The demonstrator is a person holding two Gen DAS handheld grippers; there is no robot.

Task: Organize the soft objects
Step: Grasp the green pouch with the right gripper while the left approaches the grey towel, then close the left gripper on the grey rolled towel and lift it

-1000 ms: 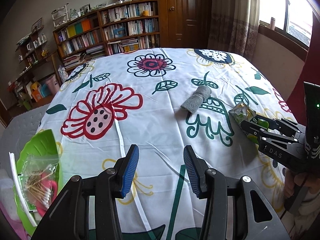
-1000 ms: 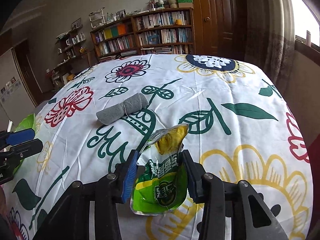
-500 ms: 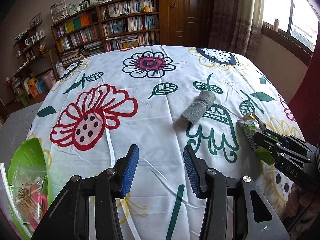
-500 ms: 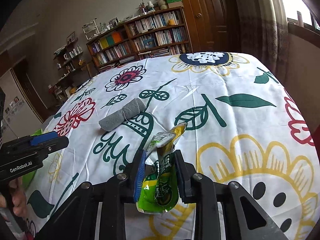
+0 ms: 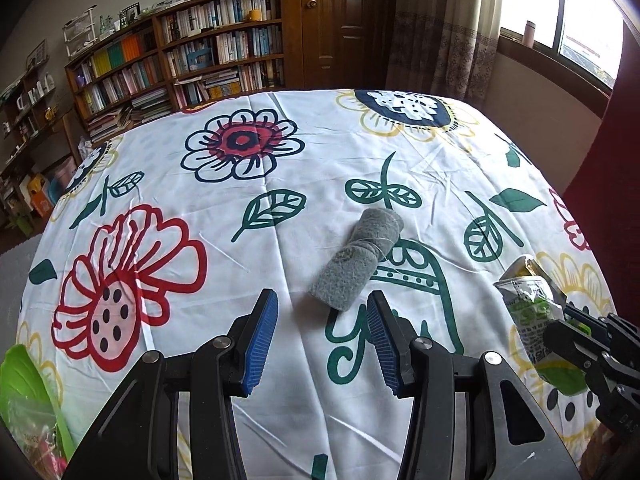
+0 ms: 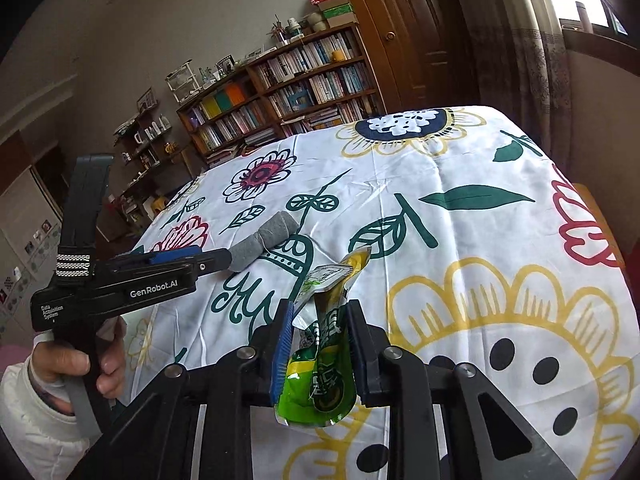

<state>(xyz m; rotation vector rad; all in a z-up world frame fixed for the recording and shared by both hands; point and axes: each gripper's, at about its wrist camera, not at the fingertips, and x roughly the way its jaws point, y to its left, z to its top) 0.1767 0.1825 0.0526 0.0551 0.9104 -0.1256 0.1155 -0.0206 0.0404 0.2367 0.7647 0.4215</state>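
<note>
Two soft things are occupying us: the right tongs (image 6: 318, 340) are clenching a crumpled green pouch (image 6: 320, 364), keeping it lifted off the table (image 6: 500, 240), while the left tongs (image 5: 322, 340) are spreading wide and pointing at the grey roll (image 5: 356, 258), seemingly to straddle it. It is lying just ahead of the blue pads (image 5: 262, 340), a fuzzy towel bundle tied round its middle with thread.

left gripper (image 6: 192, 258) side: "GenRobot.AI" | "Data Acquisition System"
</note>
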